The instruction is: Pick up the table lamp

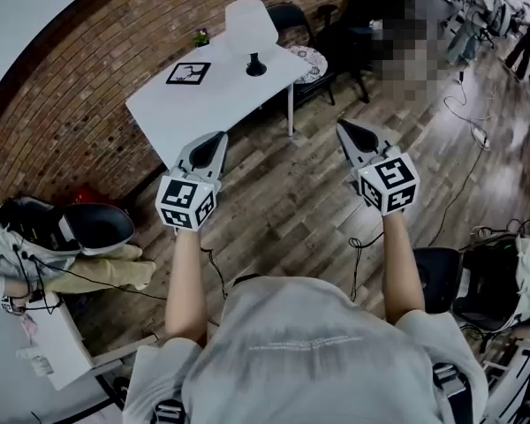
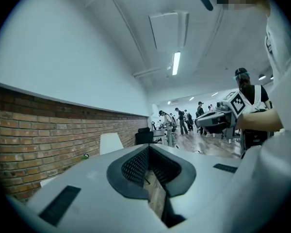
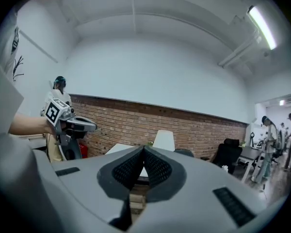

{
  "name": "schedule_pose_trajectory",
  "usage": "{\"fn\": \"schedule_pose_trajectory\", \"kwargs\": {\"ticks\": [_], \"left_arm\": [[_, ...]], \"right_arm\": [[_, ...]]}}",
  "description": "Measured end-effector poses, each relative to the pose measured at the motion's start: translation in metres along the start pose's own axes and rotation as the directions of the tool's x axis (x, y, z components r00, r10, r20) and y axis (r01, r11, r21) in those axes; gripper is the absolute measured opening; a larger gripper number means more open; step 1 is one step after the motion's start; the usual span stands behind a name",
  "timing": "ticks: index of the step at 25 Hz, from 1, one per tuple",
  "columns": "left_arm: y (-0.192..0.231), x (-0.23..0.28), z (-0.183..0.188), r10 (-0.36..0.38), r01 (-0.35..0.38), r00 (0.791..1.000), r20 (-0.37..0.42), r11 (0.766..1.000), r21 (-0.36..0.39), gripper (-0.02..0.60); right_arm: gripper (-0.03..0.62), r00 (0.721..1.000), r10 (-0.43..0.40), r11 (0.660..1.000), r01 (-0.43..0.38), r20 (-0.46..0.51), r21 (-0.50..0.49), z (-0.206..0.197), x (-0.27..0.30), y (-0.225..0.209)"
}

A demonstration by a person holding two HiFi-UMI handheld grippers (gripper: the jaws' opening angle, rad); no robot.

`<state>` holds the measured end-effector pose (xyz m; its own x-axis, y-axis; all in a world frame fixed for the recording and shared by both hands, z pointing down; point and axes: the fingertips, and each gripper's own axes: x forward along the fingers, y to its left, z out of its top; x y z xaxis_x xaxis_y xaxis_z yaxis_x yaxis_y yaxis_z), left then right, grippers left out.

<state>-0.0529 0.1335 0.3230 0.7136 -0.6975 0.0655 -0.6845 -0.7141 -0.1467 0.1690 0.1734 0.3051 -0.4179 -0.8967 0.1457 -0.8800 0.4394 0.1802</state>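
Nearest, the person is holding the left gripper [image 1: 219, 137] and the right gripper [image 1: 343, 126] out over the wooden floor [image 1: 291, 201], each with its jaws pressed together at the tips and gripping nothing. Further ahead, the table lamp [image 1: 251, 29] is standing upright on the white table [image 1: 212, 109], well apart from both grippers, with a marker card [image 1: 188, 72] lying near it.

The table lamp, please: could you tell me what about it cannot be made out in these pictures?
Head view: the lamp is small and far, so no switch or cord can be told.
Left gripper view: only its shade shows; the left gripper hides the rest.
Right gripper view: the right gripper hides everything below the shade.
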Motion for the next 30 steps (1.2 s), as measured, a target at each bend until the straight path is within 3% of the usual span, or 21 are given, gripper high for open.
{"fn": "schedule_pose_trajectory", "kwargs": {"ticks": [6, 11, 19, 24, 30], "left_arm": [[-0.025, 0.008, -0.016, 0.051, -0.049, 0.996, -0.071, 0.999, 0.024, 0.015], [-0.028, 0.020, -0.025, 0.032, -0.030, 0.997, -0.076, 0.999, 0.022, 0.029], [0.024, 0.073, -0.056, 0.018, -0.021, 0.993, -0.116, 0.999, -0.024, 0.035], [0.082, 0.115, -0.077, 0.013, -0.019, 0.994, -0.112, 0.999, -0.047, 0.035], [0.159, 0.156, -0.097, -0.009, 0.000, 0.990, -0.143, 0.998, -0.066, 0.034]], "right_arm": [[0.000, 0.998, 0.060, 0.997, -0.061, -0.028, -0.039, -0.021, -0.010, -0.011], [0.005, 0.999, 0.036, 0.999, -0.036, -0.024, -0.004, -0.035, -0.004, -0.026], [0.084, 0.992, 0.069, 0.997, -0.066, -0.102, 0.038, -0.057, 0.062, -0.048], [0.150, 0.988, 0.071, 0.997, -0.064, -0.135, 0.053, -0.061, 0.127, -0.066], [0.175, 0.985, 0.070, 0.994, -0.057, -0.156, 0.090, -0.053, 0.230, -0.080]]}}
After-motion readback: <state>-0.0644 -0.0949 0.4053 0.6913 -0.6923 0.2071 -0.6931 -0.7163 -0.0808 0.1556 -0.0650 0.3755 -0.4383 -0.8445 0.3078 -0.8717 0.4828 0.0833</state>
